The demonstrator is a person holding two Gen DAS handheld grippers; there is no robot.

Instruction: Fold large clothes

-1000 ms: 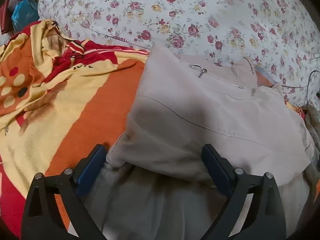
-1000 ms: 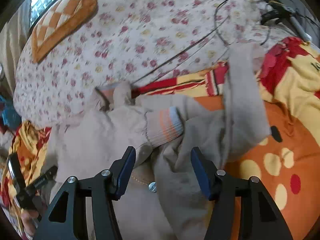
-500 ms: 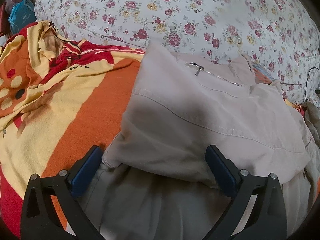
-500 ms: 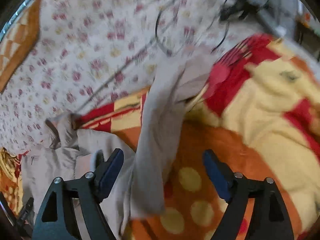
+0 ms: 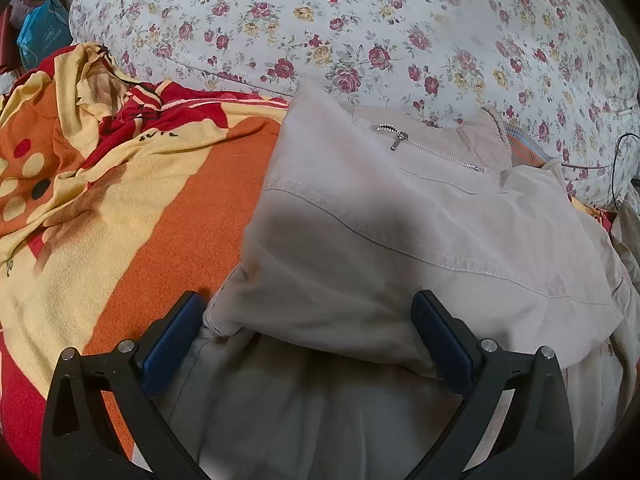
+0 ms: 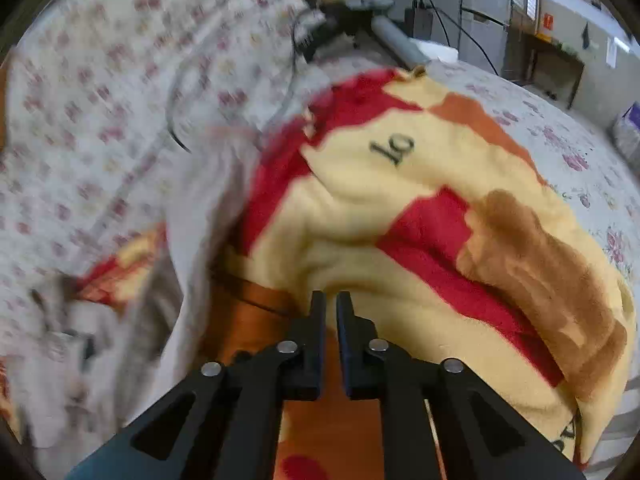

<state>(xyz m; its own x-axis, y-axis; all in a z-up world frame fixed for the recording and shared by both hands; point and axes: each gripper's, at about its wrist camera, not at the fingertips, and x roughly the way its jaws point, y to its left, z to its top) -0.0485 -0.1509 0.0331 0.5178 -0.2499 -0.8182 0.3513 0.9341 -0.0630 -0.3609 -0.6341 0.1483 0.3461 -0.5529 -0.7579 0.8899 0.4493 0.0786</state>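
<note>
A beige jacket [image 5: 400, 220] with a silver zip lies partly folded on an orange, red and yellow blanket [image 5: 120, 200]. My left gripper [image 5: 308, 340] is open, its blue pads either side of the jacket's folded lower edge, just above it. In the right wrist view, my right gripper [image 6: 329, 312] is shut with nothing between its fingers, over the blanket [image 6: 440, 220]. The jacket's sleeve [image 6: 192, 240] hangs blurred to its left.
A floral quilt [image 5: 360, 20] covers the bed behind the jacket. A blue bag [image 5: 36, 36] sits at the far left. Black cables [image 6: 296, 60] and a grey tube lie beyond the blanket, with room furniture at the far right.
My right gripper has swung right, away from the jacket to over the blanket, and has closed from wide open. My left gripper has stayed open and drifted slightly over the jacket.
</note>
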